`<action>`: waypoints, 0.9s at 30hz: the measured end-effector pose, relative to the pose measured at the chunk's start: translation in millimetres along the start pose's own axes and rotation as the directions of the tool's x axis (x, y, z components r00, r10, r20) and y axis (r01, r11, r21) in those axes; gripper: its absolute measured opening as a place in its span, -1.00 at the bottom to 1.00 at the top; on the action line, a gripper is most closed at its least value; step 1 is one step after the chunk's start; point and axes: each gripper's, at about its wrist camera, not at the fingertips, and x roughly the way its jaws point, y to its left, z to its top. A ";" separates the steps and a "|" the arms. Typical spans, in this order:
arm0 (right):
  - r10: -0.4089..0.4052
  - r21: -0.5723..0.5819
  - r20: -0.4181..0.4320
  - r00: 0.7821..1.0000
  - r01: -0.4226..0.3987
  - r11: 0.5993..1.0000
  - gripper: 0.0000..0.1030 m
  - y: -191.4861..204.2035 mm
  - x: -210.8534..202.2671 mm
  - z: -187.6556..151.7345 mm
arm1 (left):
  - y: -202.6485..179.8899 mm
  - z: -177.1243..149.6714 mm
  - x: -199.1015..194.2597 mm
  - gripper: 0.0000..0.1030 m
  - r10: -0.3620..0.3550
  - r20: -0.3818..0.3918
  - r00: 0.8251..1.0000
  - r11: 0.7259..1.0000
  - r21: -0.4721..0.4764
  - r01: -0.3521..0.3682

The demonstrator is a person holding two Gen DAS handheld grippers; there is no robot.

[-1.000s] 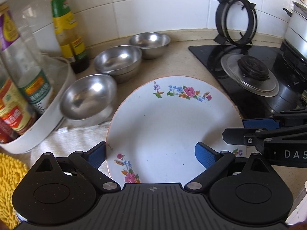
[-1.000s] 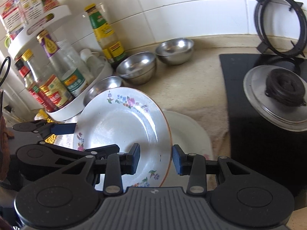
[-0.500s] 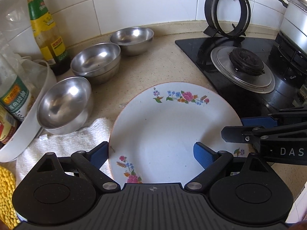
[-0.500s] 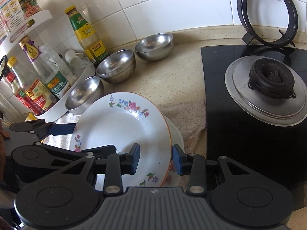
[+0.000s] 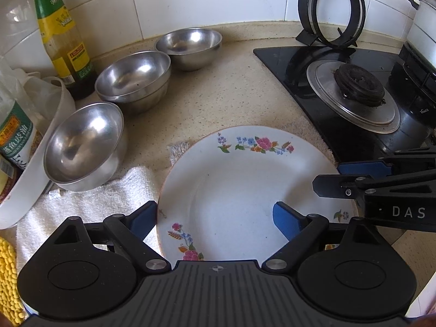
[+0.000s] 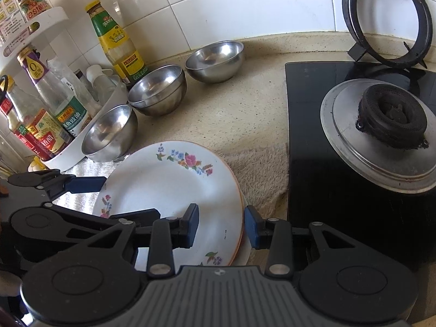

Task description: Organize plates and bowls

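Note:
A white flowered plate [image 5: 239, 190] [image 6: 169, 188] lies flat on a second plate, whose rim [image 6: 244, 254] peeks out beneath it, on a towel [image 6: 259, 171]. My right gripper [image 6: 221, 227] is clamped over the flowered plate's right rim, with one pad on top and one outside the edge. My left gripper [image 5: 215, 218] stands wide open. Its left finger is outside the plate's near rim, over the white cloth, and its right finger is above the plate's inside. Steel bowls stand behind on the left: a near one [image 5: 84, 144], a stacked pair [image 5: 133, 79] and a far one [image 5: 188, 46].
A black gas hob [image 5: 354, 92] with a bare burner borders the towel on the right, its loose pot ring [image 5: 331, 11] leaning on the tiled wall. On the left are a white bottle rack [image 6: 41, 103], a sauce bottle [image 5: 62, 38] and a yellow mat [image 5: 8, 278].
The flowered plate was held tilted above the lower plate; it has come down and now rests flat on it. Both grippers moved with it, and the bowls have not moved.

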 end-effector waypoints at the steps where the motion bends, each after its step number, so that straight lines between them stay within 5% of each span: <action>1: -0.001 -0.004 0.000 1.000 0.001 1.000 -0.23 0.6 0.9 0.4 | 0.5 0.6 0.9 0.81 0.000 -0.002 1.000 1.000 -0.002 0.000; 27: 0.007 -0.026 0.001 1.000 -0.007 1.000 -0.22 1.0 15.0 15.6 | 1.8 12.4 11.5 0.89 -0.014 0.010 1.000 1.000 -0.010 0.014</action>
